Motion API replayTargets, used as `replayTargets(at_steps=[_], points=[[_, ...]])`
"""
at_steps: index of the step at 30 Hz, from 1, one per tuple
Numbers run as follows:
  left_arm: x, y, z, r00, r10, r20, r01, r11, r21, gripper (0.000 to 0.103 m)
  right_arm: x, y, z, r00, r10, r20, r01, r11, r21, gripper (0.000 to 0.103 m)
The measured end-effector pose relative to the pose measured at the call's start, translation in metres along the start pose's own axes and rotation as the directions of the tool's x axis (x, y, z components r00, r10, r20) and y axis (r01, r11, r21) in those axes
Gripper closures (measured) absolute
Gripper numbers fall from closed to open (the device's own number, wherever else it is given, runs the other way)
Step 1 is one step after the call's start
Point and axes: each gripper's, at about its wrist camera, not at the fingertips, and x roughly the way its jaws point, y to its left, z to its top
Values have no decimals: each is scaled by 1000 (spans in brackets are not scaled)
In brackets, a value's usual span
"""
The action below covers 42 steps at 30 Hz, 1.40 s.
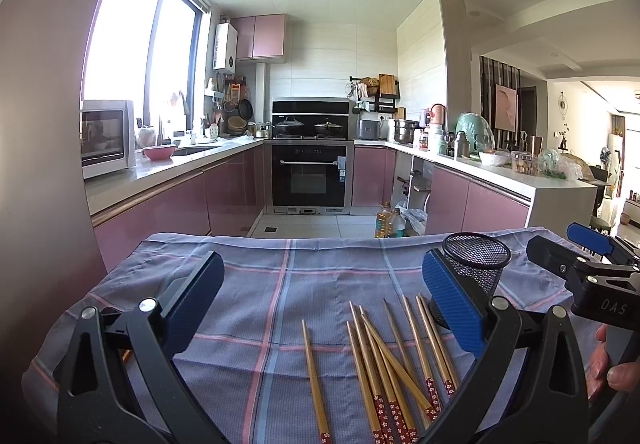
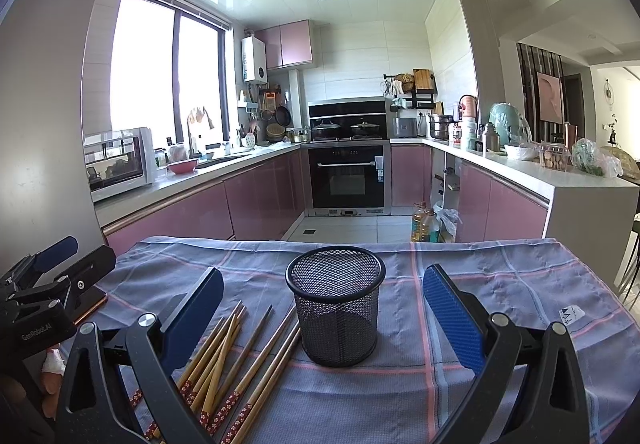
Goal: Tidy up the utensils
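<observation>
Nothing has been picked up yet, so this looks like the very start of the sorting: the chopsticks (image 1: 384,372) lie loose in a fan on the checked cloth (image 1: 256,284) that covers the bench, and the black mesh cup (image 2: 336,308) stands upright and empty just to their right. A single chopstick (image 1: 314,380) lies a little apart on the left of the pile.

The left gripper (image 1: 320,304) hovers low over the pile with its blue pads spread wide, holding nothing. The right gripper (image 2: 324,312) is spread just as wide and also empty, and from its own camera the cup sits squarely between its fingers, though whether it is close enough to grip I cannot say.

My guess is that the next move is a pinch on 1 chopstick near its plain end, probably the lone one, since the others overlap and would drag their neighbours. It must then be tipped upright and dropped in the cup, which is light and might slide unless the right gripper steadies it.

Both grippers are held level, pointing forward across the bench, side by side.
</observation>
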Motion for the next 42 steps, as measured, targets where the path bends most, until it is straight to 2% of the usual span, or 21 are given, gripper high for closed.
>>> replayTargets(at_steps=[13,16,21,25,32,35,37,42], points=[[9,3,-2,998,-3,-56,4,1000,14,5,6,0,-2,999,24,-41,-23,1000,7,6],[16,5,-5,994,-19,-103,21,1000,19,5,10,2,-4,997,37,-69,-37,999,3,6],[33,10,-16,980,-25,-197,33,999,38,6,25,7,-12,983,72,-170,-77,997,-18,6],[49,14,-27,957,-41,-286,60,997,58,17,47,17,-26,949,95,-301,-112,993,-43,8],[80,19,-48,903,-88,-421,124,991,59,33,80,27,-51,869,149,-471,-180,983,-21,41],[91,16,-58,879,-86,-469,135,988,73,36,89,27,-55,842,151,-517,-183,983,-11,55],[98,15,-64,861,-97,-500,153,986,71,40,91,26,-56,829,154,-538,-184,983,-2,58],[115,16,-74,818,-145,-557,199,979,37,62,94,20,-59,803,169,-572,-189,982,24,68]])
